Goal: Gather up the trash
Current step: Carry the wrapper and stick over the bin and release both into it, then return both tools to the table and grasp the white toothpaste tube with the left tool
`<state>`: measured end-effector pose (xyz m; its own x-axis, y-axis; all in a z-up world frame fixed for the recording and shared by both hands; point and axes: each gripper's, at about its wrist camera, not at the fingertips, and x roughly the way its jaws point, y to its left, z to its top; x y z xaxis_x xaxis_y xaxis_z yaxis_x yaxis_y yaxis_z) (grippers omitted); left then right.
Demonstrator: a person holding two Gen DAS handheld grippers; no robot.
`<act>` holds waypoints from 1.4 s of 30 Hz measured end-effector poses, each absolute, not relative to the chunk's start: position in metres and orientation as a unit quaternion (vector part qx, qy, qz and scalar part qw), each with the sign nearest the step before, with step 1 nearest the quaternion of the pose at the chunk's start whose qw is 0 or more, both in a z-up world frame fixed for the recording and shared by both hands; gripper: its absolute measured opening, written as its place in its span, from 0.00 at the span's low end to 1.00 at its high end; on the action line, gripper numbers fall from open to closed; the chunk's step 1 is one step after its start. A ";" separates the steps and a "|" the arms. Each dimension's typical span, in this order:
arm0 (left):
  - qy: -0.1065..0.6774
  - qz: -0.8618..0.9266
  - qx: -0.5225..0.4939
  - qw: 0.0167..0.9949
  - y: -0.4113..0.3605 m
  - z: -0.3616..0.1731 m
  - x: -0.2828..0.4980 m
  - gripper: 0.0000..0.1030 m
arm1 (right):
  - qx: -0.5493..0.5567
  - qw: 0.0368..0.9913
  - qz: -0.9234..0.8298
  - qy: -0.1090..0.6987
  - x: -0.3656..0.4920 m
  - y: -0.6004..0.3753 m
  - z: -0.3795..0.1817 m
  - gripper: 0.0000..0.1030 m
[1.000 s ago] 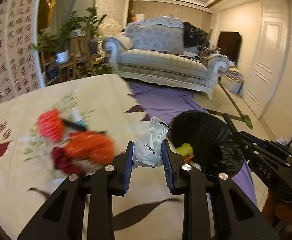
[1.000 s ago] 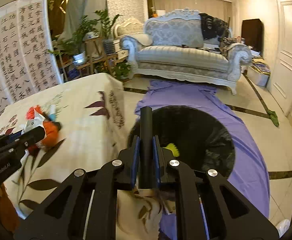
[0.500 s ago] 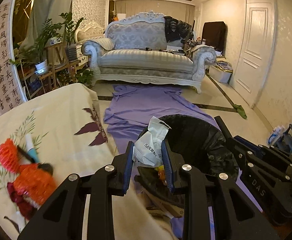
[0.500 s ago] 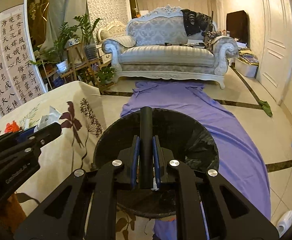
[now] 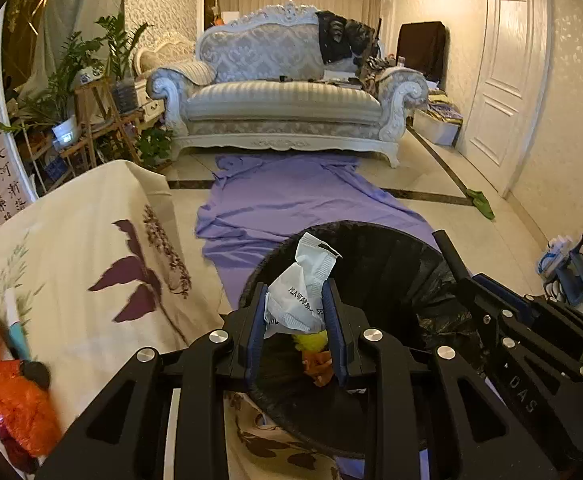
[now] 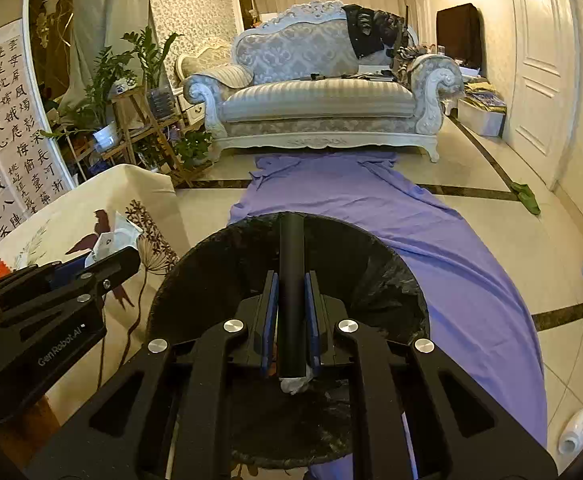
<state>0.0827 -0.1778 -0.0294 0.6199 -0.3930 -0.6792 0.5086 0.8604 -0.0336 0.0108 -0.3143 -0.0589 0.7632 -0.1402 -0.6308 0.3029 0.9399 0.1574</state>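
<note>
My left gripper is shut on a crumpled white wrapper and holds it over the open mouth of the black-lined trash bin. Yellow and orange scraps lie inside the bin. My right gripper is shut on the bin's black handle bar and holds the bin beside the table. The wrapper also shows in the right wrist view, left of the bin. Orange netting trash and a small tube lie on the table.
The table's cream floral cloth is on the left. A purple sheet covers the floor up to a pale sofa. Plant stands stand at the left, a white door at the right.
My left gripper has carried the wrapper right, off the table and over the bin. The right gripper has kept its hold while the bin came in under the wrapper.
</note>
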 end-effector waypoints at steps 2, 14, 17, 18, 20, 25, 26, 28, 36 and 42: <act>0.358 -0.254 0.084 0.895 -0.183 -0.030 0.083 0.28 | 0.127 0.929 -0.121 0.325 0.013 -0.316 -0.062 0.13; 0.363 -0.243 0.077 0.896 -0.181 -0.029 0.082 0.59 | 0.140 0.925 -0.136 0.326 0.012 -0.323 -0.065 0.28; 0.362 -0.241 0.077 0.897 -0.182 -0.027 0.082 0.62 | 0.139 0.925 -0.138 0.325 0.010 -0.323 -0.065 0.29; 0.360 -0.240 0.077 0.898 -0.181 -0.026 0.081 0.64 | 0.139 0.925 -0.139 0.324 0.009 -0.325 -0.065 0.30; 0.358 -0.239 0.077 0.899 -0.180 -0.023 0.079 0.65 | 0.140 0.925 -0.142 0.323 0.006 -0.326 -0.064 0.35; 0.355 -0.234 0.072 0.902 -0.168 -0.014 0.075 0.65 | 0.141 0.926 -0.140 0.321 0.001 -0.319 -0.058 0.37; 0.353 -0.233 0.070 0.903 -0.165 -0.011 0.072 0.65 | 0.142 0.926 -0.138 0.321 0.000 -0.318 -0.057 0.37; 0.348 -0.229 0.068 0.906 -0.157 -0.006 0.067 0.65 | 0.140 0.928 -0.132 0.320 -0.003 -0.312 -0.055 0.37; 0.349 -0.210 0.060 0.911 -0.124 0.001 0.045 0.65 | 0.134 0.930 -0.105 0.327 -0.011 -0.281 -0.050 0.38; 0.349 -0.199 0.058 0.914 -0.104 0.000 0.027 0.65 | 0.124 0.932 -0.085 0.330 -0.021 -0.257 -0.046 0.38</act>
<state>0.0268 -0.1040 0.0003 0.6775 -0.3236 -0.6606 0.4049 0.9138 -0.0323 -0.0208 -0.2565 -0.0459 0.7672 -0.0762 -0.6368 0.2400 0.9549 0.1749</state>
